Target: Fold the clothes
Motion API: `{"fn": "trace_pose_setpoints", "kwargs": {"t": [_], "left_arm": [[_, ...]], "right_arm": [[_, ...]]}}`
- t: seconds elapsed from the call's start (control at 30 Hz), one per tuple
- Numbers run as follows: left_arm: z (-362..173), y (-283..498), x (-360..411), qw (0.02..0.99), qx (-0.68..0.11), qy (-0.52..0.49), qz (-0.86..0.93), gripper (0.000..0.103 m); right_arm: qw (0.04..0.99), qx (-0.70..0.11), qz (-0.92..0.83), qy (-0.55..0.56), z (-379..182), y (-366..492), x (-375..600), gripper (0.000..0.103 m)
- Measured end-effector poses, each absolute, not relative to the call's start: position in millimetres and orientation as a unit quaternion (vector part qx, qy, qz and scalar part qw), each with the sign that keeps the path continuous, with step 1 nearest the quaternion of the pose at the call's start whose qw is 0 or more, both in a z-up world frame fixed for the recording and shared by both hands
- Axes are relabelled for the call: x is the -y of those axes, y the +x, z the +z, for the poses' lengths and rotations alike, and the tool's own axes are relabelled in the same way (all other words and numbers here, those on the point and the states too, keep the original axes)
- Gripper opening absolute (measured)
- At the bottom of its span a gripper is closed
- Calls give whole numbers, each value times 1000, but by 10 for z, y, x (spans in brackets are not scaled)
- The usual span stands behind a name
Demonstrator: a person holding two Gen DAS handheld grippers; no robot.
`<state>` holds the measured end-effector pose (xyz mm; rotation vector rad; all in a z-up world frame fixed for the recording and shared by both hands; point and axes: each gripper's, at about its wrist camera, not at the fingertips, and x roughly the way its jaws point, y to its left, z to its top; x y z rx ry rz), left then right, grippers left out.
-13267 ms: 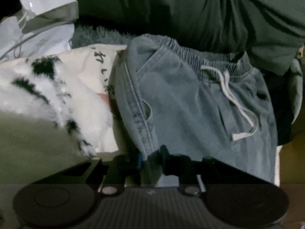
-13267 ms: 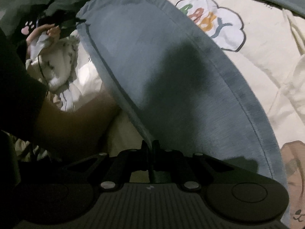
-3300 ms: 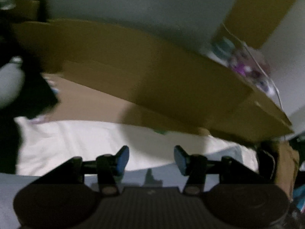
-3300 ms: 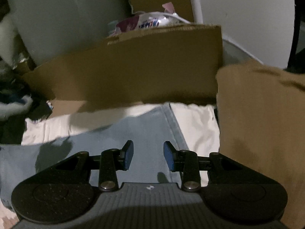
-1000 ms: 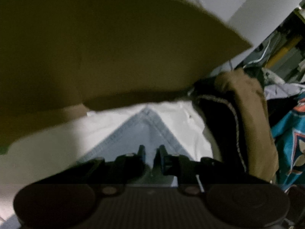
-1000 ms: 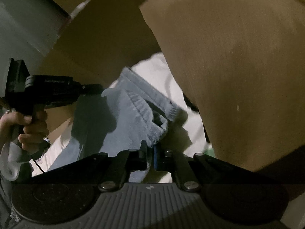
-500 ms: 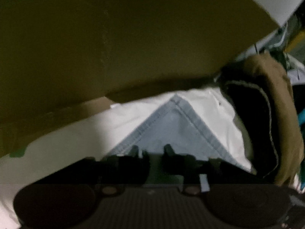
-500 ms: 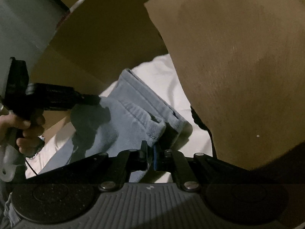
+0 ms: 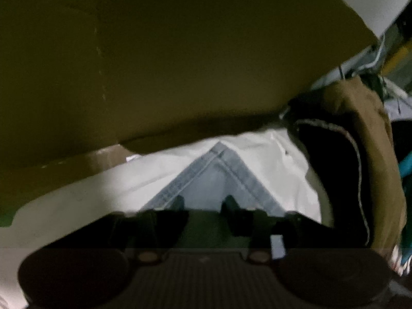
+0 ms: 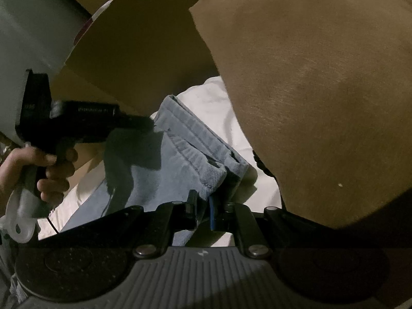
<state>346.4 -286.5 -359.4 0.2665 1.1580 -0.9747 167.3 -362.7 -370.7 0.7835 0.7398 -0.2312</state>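
Fingers of left gripper [image 9: 203, 202] parted narrowly, nothing pinched; denim corner lies under and between the tips, not pressed. Jaws opened within the last second from a near-shut pinch, then eased back slightly. Fingers of right gripper [image 10: 203, 207] nearly together, clamped on a bunched hem edge of the jeans [image 10: 180, 154].

Jeans spread on white sheet [image 9: 90, 182], one hemmed corner pointing away from left gripper toward the cardboard box [image 9: 180, 51]; near the right gripper the fabric is doubled, two hem layers stacked.

Compared with a second ago: left corner released and laid flat, more of the corner showing ahead of the tips. Right hem held at same spot, fold lying a bit flatter and wider on the sheet. Compared with three seconds ago: both grippers were open and empty above the cloth.

Likely meaning: one end of the fold set down, other end not yet let go. Next probably right release, then a fresh grab for another fold.

Person's hand [image 10: 38, 170] on left gripper handle, seen from right view. Brown garment [image 9: 365, 159] beside the sheet, brown cloth [image 10: 322, 90] filling right side of right view.
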Motion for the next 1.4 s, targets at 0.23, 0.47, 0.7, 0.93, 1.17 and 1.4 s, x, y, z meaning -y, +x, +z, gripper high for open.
{"fn": "trace_pose_setpoints", "kwargs": {"t": [0.23,0.47,0.7,0.93,1.17,1.4], "left_arm": [[-3470,3391,2786,734,-490,152,-444,18],[-3341,3442,2862,751,-464,154,-445,16],[-3330,3409,2989,752,-452,140,-458,15],[-3532,3354,3036,715,-501,191,-449,50],[-3566,3420,2994,681,-547,179,-453,52],[-3463,3606,3002,693,-558,58,-452,52]], "right_arm": [[859,-340,-108,366,-3652,1714,3584,5],[869,-334,-106,350,-3590,1793,3564,4],[869,-335,-128,341,-3561,1774,3597,3],[860,-353,-131,345,-3694,1699,3607,2],[855,-353,-130,356,-3706,1700,3626,3],[853,-345,-123,371,-3685,1694,3641,5]]}}
